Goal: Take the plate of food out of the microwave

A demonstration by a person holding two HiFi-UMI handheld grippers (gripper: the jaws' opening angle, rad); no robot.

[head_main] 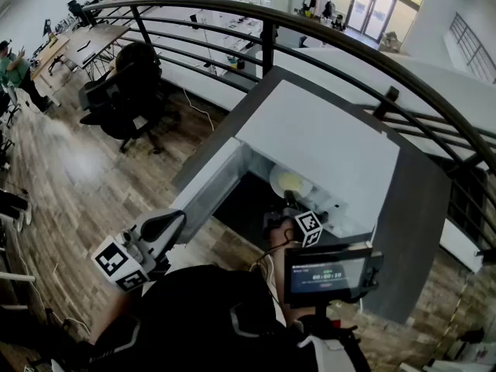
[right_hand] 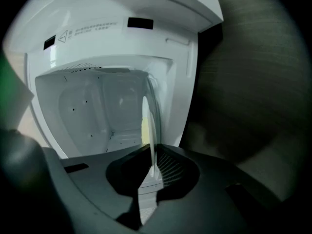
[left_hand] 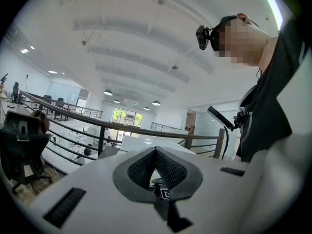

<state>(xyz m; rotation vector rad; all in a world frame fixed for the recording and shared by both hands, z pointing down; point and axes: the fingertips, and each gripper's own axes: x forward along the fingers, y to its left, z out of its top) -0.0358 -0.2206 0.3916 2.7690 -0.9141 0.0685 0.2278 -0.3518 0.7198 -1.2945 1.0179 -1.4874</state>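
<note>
A white microwave (head_main: 325,142) stands on a dark table, its door (head_main: 205,188) swung open to the left. In its mouth lies a white plate (head_main: 276,183) with pale yellow food (head_main: 293,180). My right gripper (head_main: 288,200) reaches into the opening and is shut on the plate's near rim. In the right gripper view the plate (right_hand: 147,126) shows edge-on, pinched between the jaws of the right gripper (right_hand: 152,169), with the white cavity (right_hand: 92,111) behind it. My left gripper (head_main: 174,222) hangs low at the left, away from the microwave. Its pads meet with nothing between them (left_hand: 156,150).
The dark table (head_main: 418,208) stands against a curved black railing (head_main: 263,45) over a lower office floor. A black office chair (head_main: 128,91) stands on the wooden floor to the left. A small screen (head_main: 329,273) rides on my right gripper.
</note>
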